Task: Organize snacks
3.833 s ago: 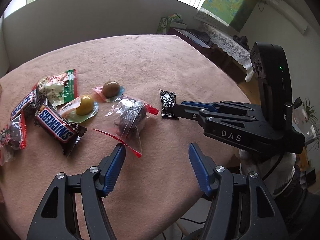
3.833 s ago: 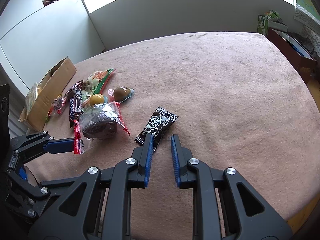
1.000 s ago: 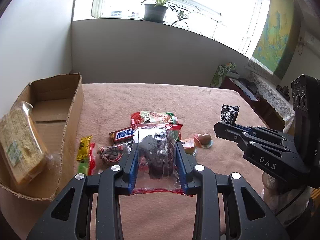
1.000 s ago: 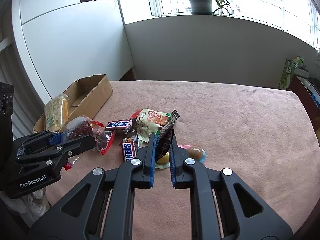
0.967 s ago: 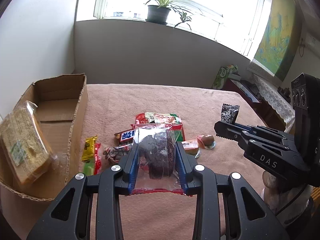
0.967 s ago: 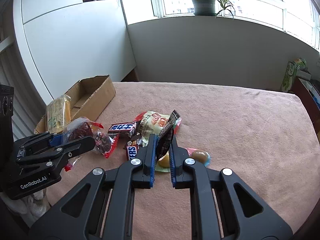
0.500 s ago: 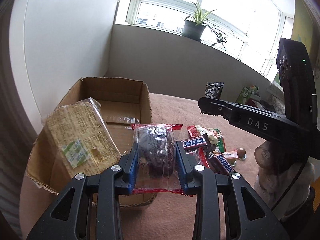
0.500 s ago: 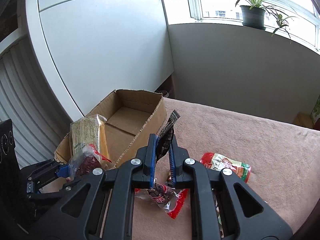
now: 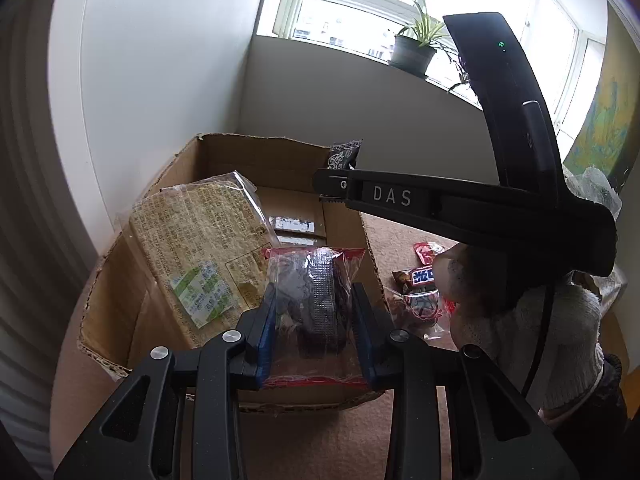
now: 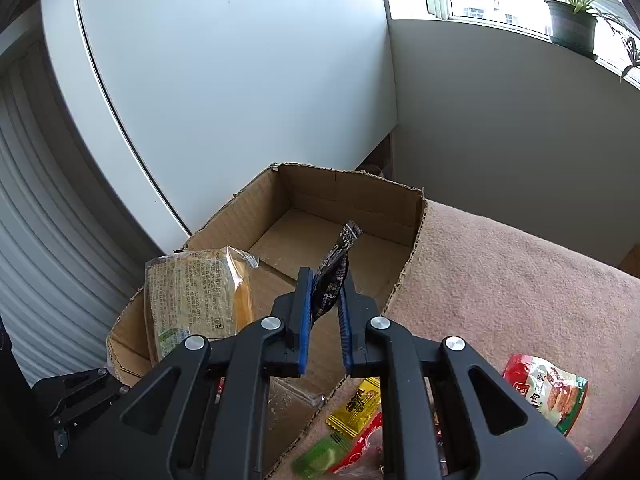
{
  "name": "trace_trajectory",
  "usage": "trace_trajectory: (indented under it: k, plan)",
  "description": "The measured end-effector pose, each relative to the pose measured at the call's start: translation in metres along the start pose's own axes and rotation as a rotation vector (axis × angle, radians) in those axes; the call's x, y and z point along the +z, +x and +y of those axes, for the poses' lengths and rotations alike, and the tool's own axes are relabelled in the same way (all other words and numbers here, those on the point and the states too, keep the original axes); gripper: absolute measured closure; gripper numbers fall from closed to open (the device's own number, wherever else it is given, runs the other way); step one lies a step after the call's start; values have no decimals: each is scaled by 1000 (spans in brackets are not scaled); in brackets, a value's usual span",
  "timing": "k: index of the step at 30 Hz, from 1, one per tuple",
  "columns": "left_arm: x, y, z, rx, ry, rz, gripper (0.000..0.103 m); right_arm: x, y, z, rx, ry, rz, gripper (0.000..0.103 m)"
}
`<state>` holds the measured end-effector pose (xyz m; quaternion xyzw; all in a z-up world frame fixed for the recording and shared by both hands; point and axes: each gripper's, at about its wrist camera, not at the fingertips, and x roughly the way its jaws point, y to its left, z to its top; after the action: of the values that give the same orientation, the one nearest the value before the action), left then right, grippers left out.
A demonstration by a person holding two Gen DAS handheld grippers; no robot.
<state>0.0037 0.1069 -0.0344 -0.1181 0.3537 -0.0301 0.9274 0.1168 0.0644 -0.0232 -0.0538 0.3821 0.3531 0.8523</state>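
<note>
My left gripper [image 9: 316, 304] is shut on a clear red-edged bag with a dark cake [image 9: 316, 300], held over the near right corner of the open cardboard box [image 9: 224, 152]. My right gripper [image 10: 325, 284] is shut on a small black sachet [image 10: 334, 272] that sticks up between its pads, above the box's [image 10: 340, 184] middle. In the left wrist view the right gripper [image 9: 326, 190] reaches across from the right with the sachet [image 9: 344, 154] at its tip. A wrapped yellow biscuit pack [image 9: 200, 248] leans inside the box at the left [image 10: 192, 292].
Loose snacks lie on the pink tablecloth [image 10: 520, 276] right of the box: a red and green packet [image 10: 548, 392], a yellow sachet [image 10: 354, 406], a Snickers bar [image 9: 420, 278]. A white wall panel stands behind the box. A gloved hand [image 9: 540, 320] holds the right gripper.
Both grippers have swung left from over the snack pile to above the cardboard box, each still carrying its snack. The box now fills the middle of both views.
</note>
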Motion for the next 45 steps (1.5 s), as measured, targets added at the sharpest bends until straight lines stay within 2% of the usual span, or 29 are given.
trace_trajectory:
  k: [2, 4, 6, 8, 11, 14, 24, 32, 38, 45]
  plan:
    - [0, 1, 2, -10, -5, 7, 69, 1, 0, 0, 1, -3, -1, 81]
    - [2, 2, 4, -1, -22, 6, 68, 1, -4, -1, -13, 0, -24, 37]
    - [1, 0, 10, -6, -35, 10, 65, 3, -9, -2, -15, -1, -46, 30]
    - [2, -1, 11, -5, -41, 6, 61, 4, -12, -3, -18, 3, -49, 30]
    - [1, -4, 8, -10, -31, 1, 61, 3, -19, -7, -24, 9, -56, 29]
    - [-2, -4, 3, -2, -15, 0, 61, -1, -26, -10, -38, 18, -65, 22]
    - [0, -12, 2, -12, -32, -22, 61, -13, -66, -34, -84, 34, -97, 22]
    - [2, -10, -15, -31, -9, -32, 61, -32, -99, -77, -131, 92, -92, 21]
    - [1, -8, -29, -39, 12, -28, 61, -59, -127, -118, -178, 158, -92, 21]
    - [2, -17, -51, 2, 51, -81, 61, -94, -146, -155, -230, 215, -65, 21]
